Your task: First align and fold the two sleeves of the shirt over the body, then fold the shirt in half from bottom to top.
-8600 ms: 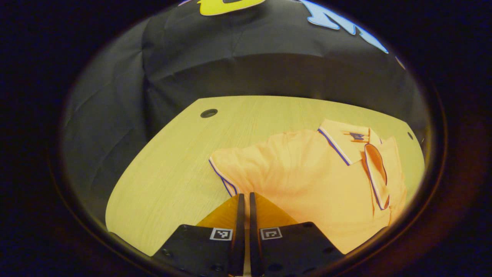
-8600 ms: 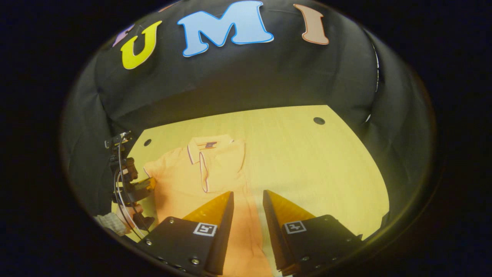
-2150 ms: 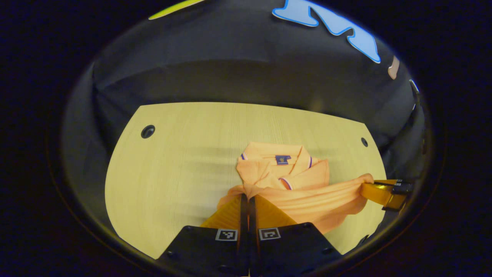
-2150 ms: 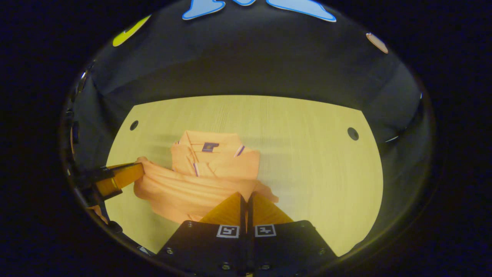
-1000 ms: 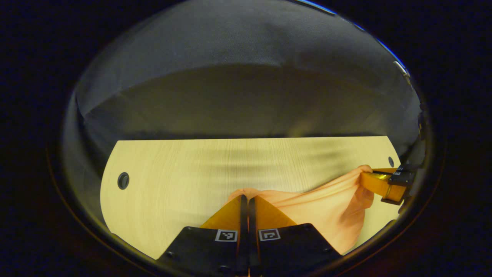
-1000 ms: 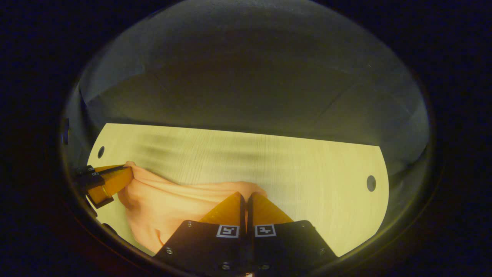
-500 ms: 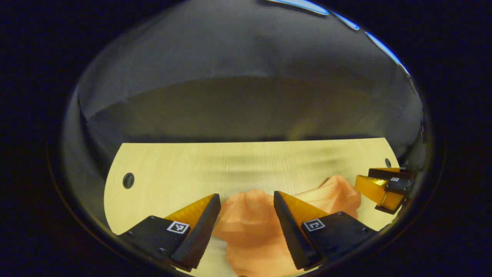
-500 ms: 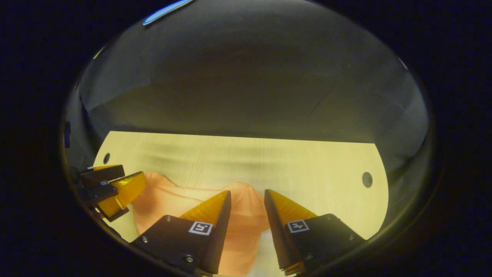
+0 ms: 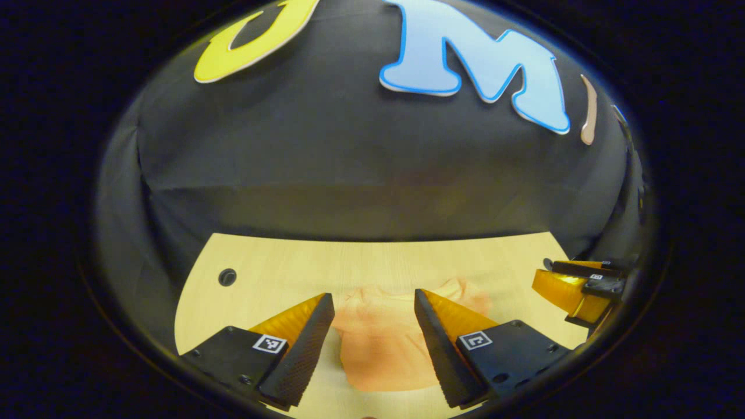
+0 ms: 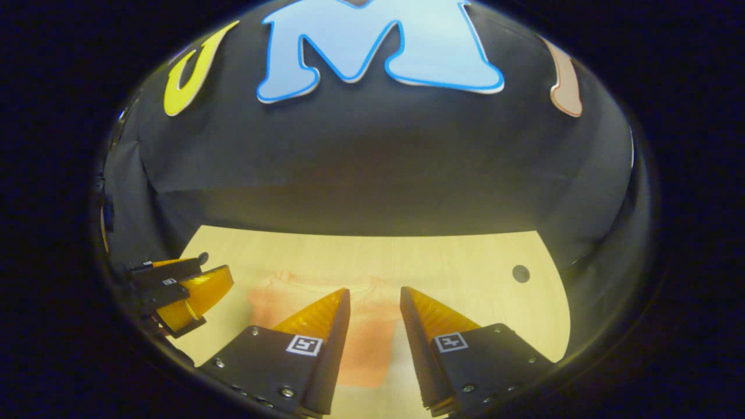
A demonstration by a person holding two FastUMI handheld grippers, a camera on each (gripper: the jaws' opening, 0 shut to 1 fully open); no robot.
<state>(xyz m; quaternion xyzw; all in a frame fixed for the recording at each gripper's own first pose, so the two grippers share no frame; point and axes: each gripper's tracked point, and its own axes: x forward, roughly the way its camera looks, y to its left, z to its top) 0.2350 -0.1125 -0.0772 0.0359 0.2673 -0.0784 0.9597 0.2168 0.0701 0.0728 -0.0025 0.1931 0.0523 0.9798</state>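
1. Released since a second ago: then pinched at two corners by both tools and carried over the collar; now lying free as a compact bundle, with both cameras lifted and tilted up toward the booth wall.
2. Orange knit polo shirt (image 9: 381, 343): folded into a short, roughly rectangular stack, resting flat on the pale wooden tabletop (image 9: 273, 273), toward the middle of the board. In the right gripper view, seen as the same orange block (image 10: 279, 299), partly hidden behind that tool's own fingers. Collar and sleeves out of sight, judged to be tucked under the top layer.
3. Progress, as a judgement: sleeve folds done, bottom-to-top fold done; task looks essentially finished. Far edge of the bundle slightly wavy, so perhaps a small straightening or pressing left, otherwise only pulling both tools back.
4. Left gripper (image 9: 372, 305): fingers spread wide apart, holding nothing, hovering above the near side of the shirt, with cloth showing through the gap. Touching or just clear of the fabric: cannot tell.
5. Right gripper (image 10: 374, 299): fingers parted, narrower gap than the left, empty, poised over the shirt's right part. Also visible at the right rim of the left gripper view (image 9: 573, 288), beside the bundle and clear of it.
6. Further out: round cable hole in the tabletop (image 9: 227, 277) left of the shirt, another (image 10: 520, 273) to its right, both well apart from the cloth.
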